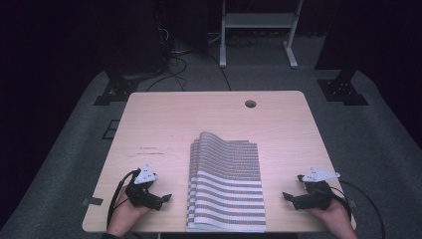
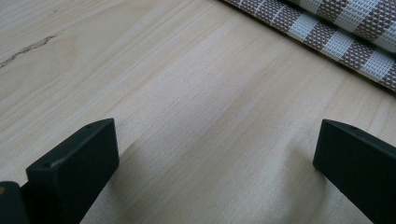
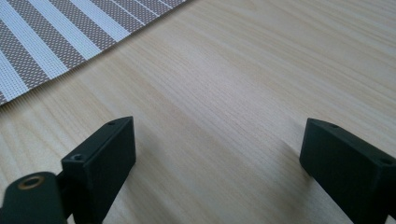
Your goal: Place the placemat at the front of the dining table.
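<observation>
We are working at the table (image 1: 164, 124), a pale wooden top with a round hole (image 1: 250, 104) near its far edge. The striped mats (image 1: 226, 184) are lying stacked at the near middle, reaching the near edge, their far ends curling upward. We are keeping our left gripper (image 1: 166, 197) low over bare wood just left of the stack, its jaws spread wide and gripping nothing. Our right gripper (image 1: 287, 196) is sitting just right of the stack, jaws equally wide and empty. Both are pointing inward toward the mats without touching them.
</observation>
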